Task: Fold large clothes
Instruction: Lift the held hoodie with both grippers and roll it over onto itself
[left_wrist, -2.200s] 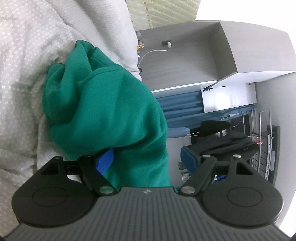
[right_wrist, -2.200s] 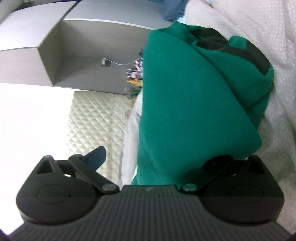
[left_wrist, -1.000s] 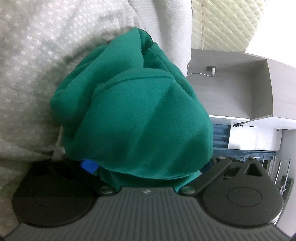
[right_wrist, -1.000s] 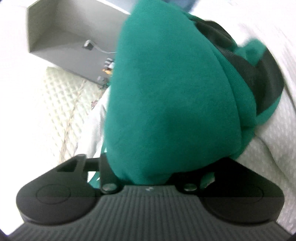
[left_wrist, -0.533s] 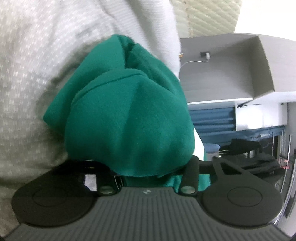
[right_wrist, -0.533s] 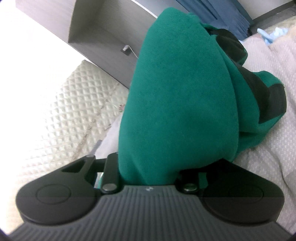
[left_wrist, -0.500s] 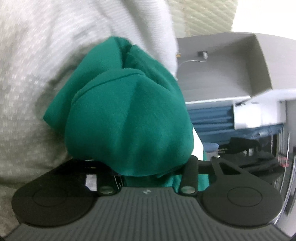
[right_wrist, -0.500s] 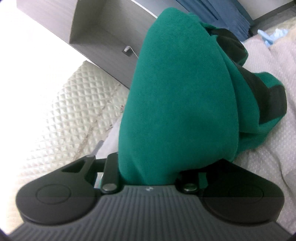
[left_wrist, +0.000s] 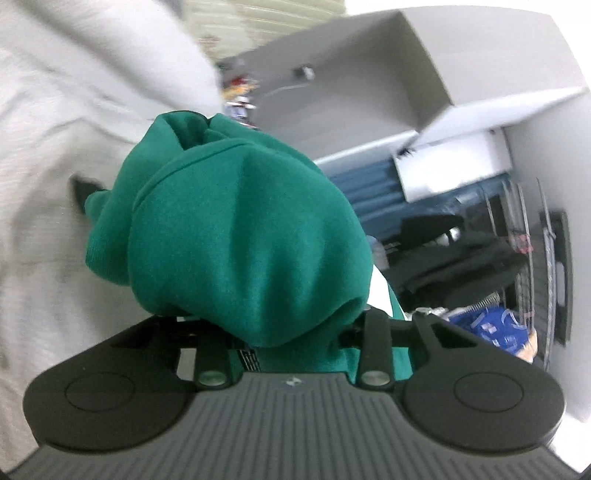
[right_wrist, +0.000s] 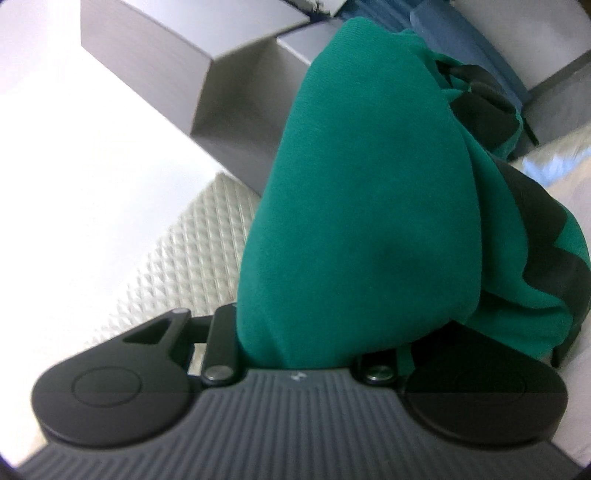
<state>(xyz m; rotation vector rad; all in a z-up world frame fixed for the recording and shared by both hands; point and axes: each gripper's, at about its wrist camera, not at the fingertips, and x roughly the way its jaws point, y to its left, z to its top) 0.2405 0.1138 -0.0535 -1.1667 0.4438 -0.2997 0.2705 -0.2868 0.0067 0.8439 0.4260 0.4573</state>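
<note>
Closest to each camera the green sweatshirt (left_wrist: 243, 236) bulges over the fingers, so the pads are hidden. The left gripper (left_wrist: 291, 343) has just been closing, with a thick bunch of fabric between its jaws; the right gripper (right_wrist: 306, 354) is also clamped on a bunch of this cloth. The garment hangs between the two, over the white bedcover (left_wrist: 55, 155) – I think it is off the bed. The risk: both grips hold thick wads, not clean edges, so layers may slip out, and the fold would come crooked. Behind, the grey shelf unit (left_wrist: 369, 92) – a swinging tail could brush it.
</note>
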